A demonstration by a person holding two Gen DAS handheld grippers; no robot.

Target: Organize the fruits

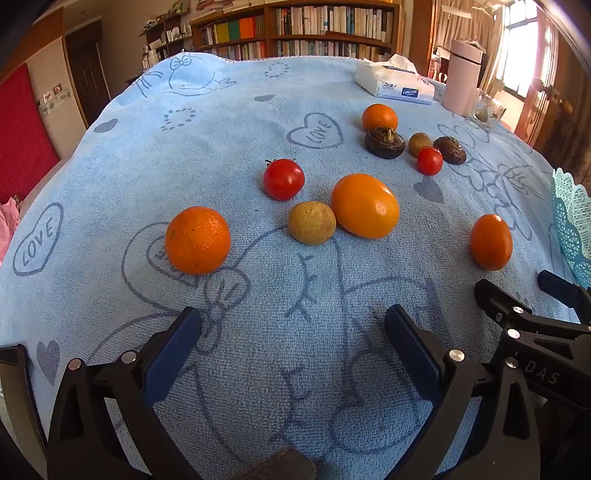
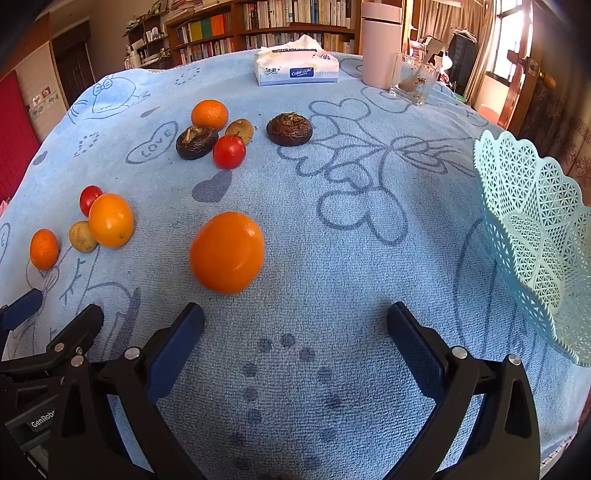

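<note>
Nearest in each wrist view are the tools themselves: the left gripper (image 1: pixel 293 325) and the right gripper (image 2: pixel 295 321) both have their blue-padded fingers spread wide, with nothing between them and only the blue towel (image 1: pixel 147 177) beneath. Neither touches any fruit. Just beyond the right gripper's left finger lies a smooth orange fruit (image 2: pixel 226 252), alone on the cloth, and to the right a pale turquoise lattice basket (image 2: pixel 535 236) stands at the table's edge, with no fruit visible in it. Ahead of the left gripper sits a dimpled mandarin (image 1: pixel 197 240), then a cluster of a tan round fruit (image 1: pixel 312 222) touching a large glossy orange fruit (image 1: pixel 365 205), with a red tomato (image 1: pixel 283 179) just behind them. Farther back is a second group: another tomato (image 2: pixel 229 151), a small tan fruit (image 2: pixel 239 131), two dark brown water chestnuts (image 2: pixel 197 142) (image 2: pixel 289 129) and a mandarin (image 2: pixel 209 115) behind them. At the far end of the table stand a tissue pack (image 2: pixel 296 70), a pink cylinder (image 2: pixel 380 44) and a clear glass holder (image 2: pixel 413 79), with bookshelves (image 2: pixel 258 26) beyond.
</note>
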